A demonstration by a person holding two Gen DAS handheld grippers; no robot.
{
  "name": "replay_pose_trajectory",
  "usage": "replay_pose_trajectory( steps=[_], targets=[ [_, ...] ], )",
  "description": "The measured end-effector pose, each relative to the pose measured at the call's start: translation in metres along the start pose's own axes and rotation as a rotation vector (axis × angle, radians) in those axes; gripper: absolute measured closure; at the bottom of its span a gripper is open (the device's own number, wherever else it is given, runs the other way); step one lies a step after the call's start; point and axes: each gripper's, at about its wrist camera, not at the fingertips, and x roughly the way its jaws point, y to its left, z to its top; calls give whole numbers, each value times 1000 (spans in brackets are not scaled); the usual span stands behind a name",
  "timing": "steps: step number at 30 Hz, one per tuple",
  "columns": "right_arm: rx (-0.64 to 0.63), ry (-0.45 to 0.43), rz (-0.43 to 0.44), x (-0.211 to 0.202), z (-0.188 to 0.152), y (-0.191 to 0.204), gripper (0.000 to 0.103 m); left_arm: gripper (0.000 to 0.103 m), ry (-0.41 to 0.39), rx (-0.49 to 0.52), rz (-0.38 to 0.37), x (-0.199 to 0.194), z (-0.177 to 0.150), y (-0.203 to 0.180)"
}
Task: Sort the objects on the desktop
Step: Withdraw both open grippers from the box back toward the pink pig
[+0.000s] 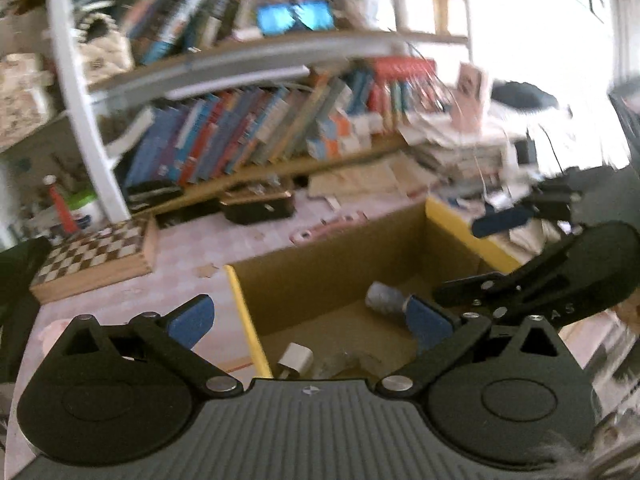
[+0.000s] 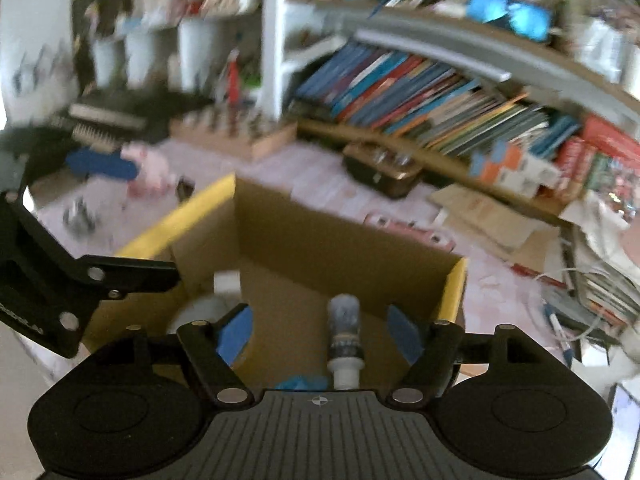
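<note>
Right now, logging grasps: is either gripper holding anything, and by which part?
Nothing. The left gripper and right gripper are open above the cardboard box; the small bottle lies loose inside.

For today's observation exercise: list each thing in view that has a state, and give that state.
Left hand-held gripper: open, holding nothing.
Right hand-held gripper: open, nothing pressed between its pads.
Cardboard box: open on top, items inside.
Grey tube: lying in the box.
White adapter: lying in the box.
Chessboard: closed, flat on the table.

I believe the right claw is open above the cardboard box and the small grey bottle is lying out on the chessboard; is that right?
Not quite: the small grey bottle lies inside the cardboard box, not on the chessboard, as the right wrist view shows. The right claw is indeed open above the box.
</note>
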Motion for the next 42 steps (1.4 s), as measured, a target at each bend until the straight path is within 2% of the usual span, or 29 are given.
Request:
replay_pose_trajectory(
  steps=[4, 8, 17, 25, 33, 42],
  targets=[
    [81, -99, -73, -18, -5, 2, 16, 0, -82, -52, 81, -25, -7, 2],
    [152, -180, -141, -36, -15, 7, 15, 0, -170, -115, 143, -51, -18, 5],
    [296, -236, -230, -59, -40, 30, 13, 0, -155, -191, 179, -76, -48, 17],
    [354, -191, -286, -70, -66, 68, 13, 0, -118, -202, 179, -92, -82, 29],
    [421, -110, -325, -72, -90, 115, 13, 0, -54, -264, 122, -104, -119, 46],
    [422, -31, -334, -70, -97, 173, 11, 0, 6, -198, 101, -123, -149, 64]
  ],
)
